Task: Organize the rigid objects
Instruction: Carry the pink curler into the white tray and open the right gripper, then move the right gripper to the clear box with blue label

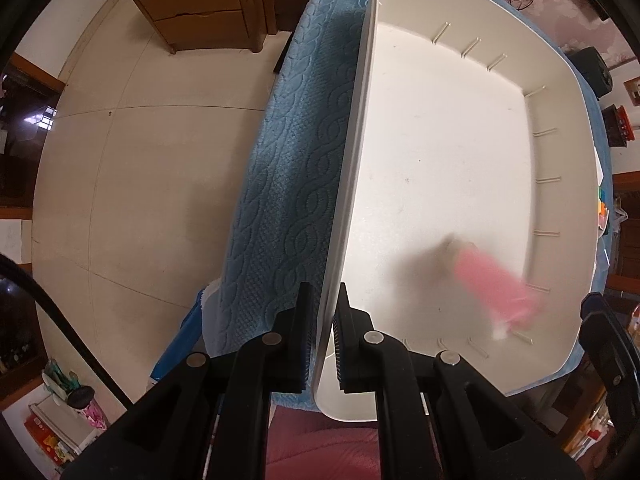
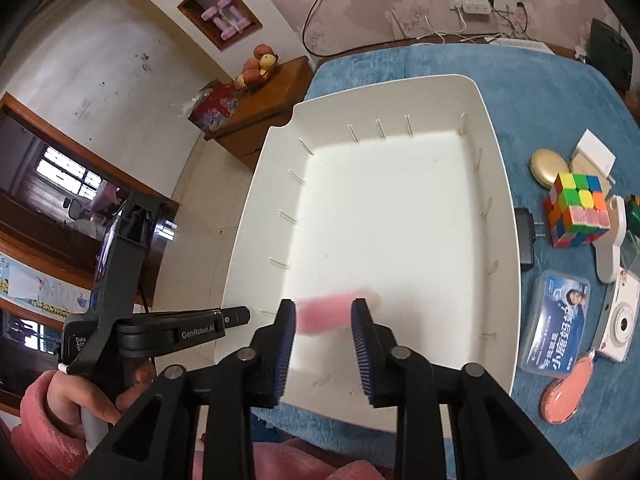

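Left gripper (image 1: 322, 344) clamps the rim of the white rectangular plastic tray (image 1: 352, 184). Right gripper (image 2: 323, 346) stands parted above a blurred pink cylindrical object (image 2: 328, 312) inside the tray, pads clear.

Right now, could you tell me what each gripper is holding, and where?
The left gripper pinches the white bin by its side rim. The right gripper holds nothing; the blurred pink tube is loose between its open jaws.

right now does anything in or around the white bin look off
One thing: the pink object inside the white bin is a motion-blurred smear in both views, lying free between the right gripper's parted pads, apparently dropped. The left gripper is clamped on the bin's rim. No spills or damage show.
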`<action>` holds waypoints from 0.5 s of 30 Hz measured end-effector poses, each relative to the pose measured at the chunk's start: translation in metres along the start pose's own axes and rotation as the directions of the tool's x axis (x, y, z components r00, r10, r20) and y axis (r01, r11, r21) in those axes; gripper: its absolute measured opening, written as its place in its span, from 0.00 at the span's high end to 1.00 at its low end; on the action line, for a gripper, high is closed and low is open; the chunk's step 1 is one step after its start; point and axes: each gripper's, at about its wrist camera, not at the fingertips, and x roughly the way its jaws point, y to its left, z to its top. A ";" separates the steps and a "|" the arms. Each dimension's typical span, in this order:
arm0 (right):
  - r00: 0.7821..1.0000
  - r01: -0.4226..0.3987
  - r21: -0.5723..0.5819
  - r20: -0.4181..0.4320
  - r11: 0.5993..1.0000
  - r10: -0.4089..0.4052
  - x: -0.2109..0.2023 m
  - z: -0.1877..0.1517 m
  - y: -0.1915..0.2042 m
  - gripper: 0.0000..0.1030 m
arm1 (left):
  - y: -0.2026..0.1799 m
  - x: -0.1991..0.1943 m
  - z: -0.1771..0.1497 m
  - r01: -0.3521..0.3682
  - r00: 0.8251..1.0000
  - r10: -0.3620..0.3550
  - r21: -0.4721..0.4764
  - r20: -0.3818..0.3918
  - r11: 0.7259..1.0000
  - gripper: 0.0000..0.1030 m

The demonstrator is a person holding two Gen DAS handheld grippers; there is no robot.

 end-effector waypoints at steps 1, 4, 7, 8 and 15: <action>1.000 0.009 0.005 0.008 1.000 -0.009 -0.002 -0.001 -0.001 0.66 | 0.001 0.000 -0.001 0.002 1.000 -0.002 -0.001 0.001 1.000 0.90; 0.999 0.029 0.025 0.045 0.999 -0.030 -0.014 -0.004 -0.008 0.57 | 0.001 0.001 -0.001 0.004 1.000 -0.004 -0.005 0.000 1.000 0.90; 0.995 0.050 0.044 0.079 0.998 -0.054 -0.025 -0.004 -0.016 0.47 | 0.002 0.003 -0.001 0.001 1.000 -0.001 0.000 -0.003 1.000 0.90; 0.994 0.061 0.048 0.091 0.997 -0.065 -0.029 -0.005 -0.019 0.45 | 0.002 0.003 0.000 0.000 1.000 0.000 0.000 -0.002 1.000 0.90; 0.975 0.138 0.056 0.166 0.989 -0.146 -0.053 -0.009 -0.038 0.33 | -0.001 0.007 0.009 -0.014 1.000 0.014 0.006 -0.004 1.000 0.90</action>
